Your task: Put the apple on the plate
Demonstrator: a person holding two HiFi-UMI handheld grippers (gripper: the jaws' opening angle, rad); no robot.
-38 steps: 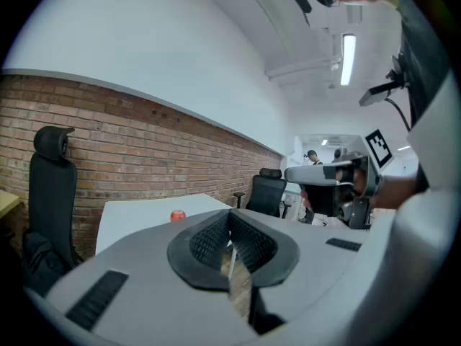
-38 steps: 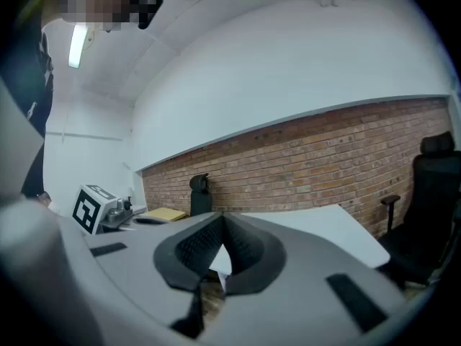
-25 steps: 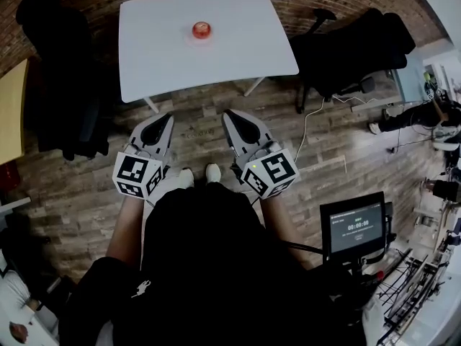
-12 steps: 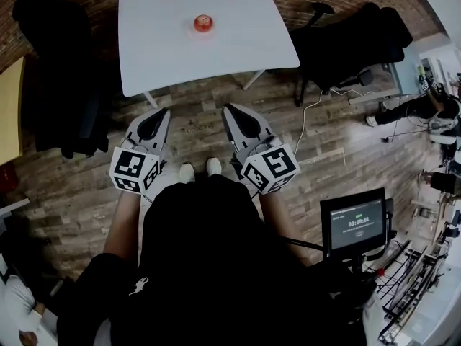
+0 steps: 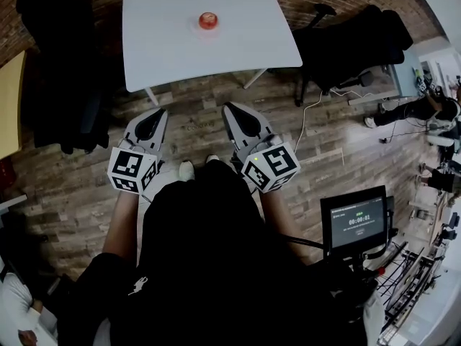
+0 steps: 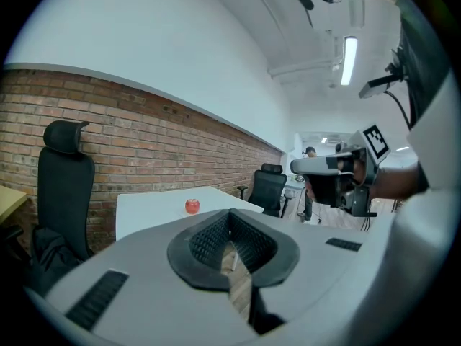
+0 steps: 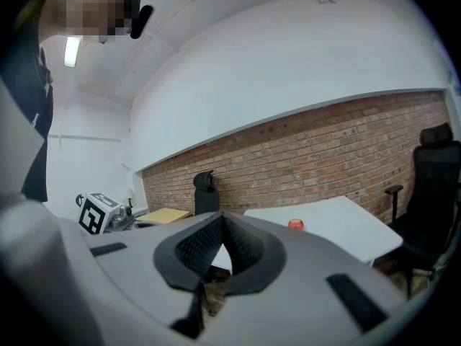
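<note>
L gripper [image 5: 158, 114] & R gripper [image 5: 232, 112]: both jaws closed tight, empty, held low over wood floor [image 5: 194, 125], short of white table [image 5: 166, 56]. Red apple [image 5: 209, 20] sits on table's far part, well apart from both grippers.

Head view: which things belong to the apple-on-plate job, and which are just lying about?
Job: apple; white table it sits on; left gripper and right gripper, both shut and empty. The plate cannot be made out.

Lying about: black office chairs; monitor on a stand; yellow desk; floor cable.
</note>
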